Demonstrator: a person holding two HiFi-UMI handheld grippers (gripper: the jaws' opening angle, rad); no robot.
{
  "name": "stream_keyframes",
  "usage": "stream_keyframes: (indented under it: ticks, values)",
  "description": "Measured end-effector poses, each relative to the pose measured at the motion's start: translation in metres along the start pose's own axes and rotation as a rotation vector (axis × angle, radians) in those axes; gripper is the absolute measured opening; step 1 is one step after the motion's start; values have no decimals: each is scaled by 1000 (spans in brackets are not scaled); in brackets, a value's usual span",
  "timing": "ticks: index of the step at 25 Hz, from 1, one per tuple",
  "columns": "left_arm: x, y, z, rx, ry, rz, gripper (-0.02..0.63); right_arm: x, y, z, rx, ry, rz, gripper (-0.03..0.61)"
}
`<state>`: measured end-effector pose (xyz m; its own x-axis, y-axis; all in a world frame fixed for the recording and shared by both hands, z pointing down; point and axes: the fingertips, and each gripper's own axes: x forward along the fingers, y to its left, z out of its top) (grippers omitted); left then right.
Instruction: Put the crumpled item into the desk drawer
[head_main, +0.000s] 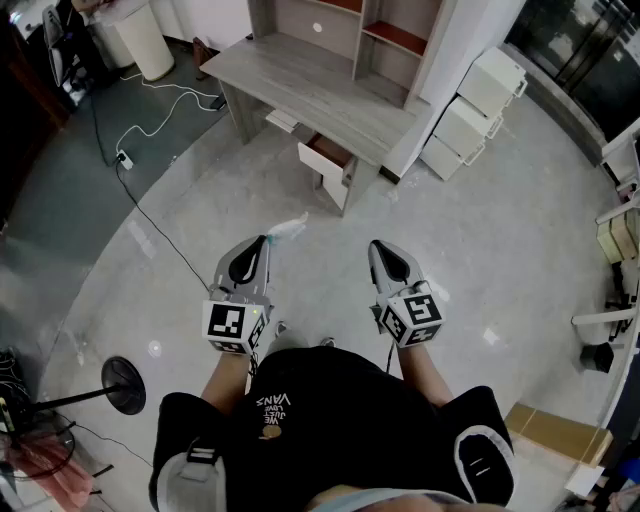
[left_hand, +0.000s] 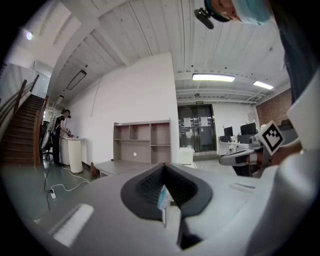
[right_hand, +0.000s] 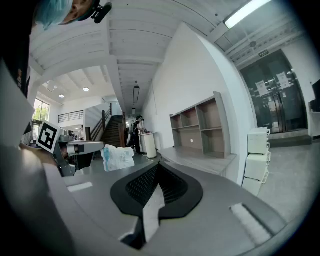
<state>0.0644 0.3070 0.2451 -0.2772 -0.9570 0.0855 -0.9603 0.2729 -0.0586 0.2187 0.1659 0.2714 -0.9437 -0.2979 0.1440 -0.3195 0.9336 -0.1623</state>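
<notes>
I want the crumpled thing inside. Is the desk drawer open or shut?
Open: the drawer sticks out past the desk edge, its inside showing.

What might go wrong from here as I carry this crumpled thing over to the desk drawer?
The left gripper pinches only an edge of the crumpled item; most of it sticks out past the fingers, so it may slip free on the way. The drawer looks only partly open, so the item could catch on its front.

Glossy grey floor (head_main: 500, 250), white wall (left_hand: 135, 92), white cabinets (head_main: 470, 115) stacked beside it.
</notes>
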Motion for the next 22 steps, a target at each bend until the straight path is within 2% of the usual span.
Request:
stream_keyframes:
  ticks: [6, 12, 16, 18, 22]
  values:
    - [4, -2, -6, -20, 8, 2, 51, 0, -7, -7, 1, 17, -9, 3]
    - [23, 18, -17, -50, 6, -20, 51, 18, -11, -5, 14, -11, -25, 5]
    - [44, 41, -25, -62, 13, -77, 51, 44, -7, -4, 15, -21, -67, 8]
    - [54, 58, -28, -62, 22, -111, 51, 63, -2, -3, 20, -21, -93, 48]
    - [74, 94, -31, -49, 45, -183, 51, 98, 11, 0, 28, -26, -156, 49]
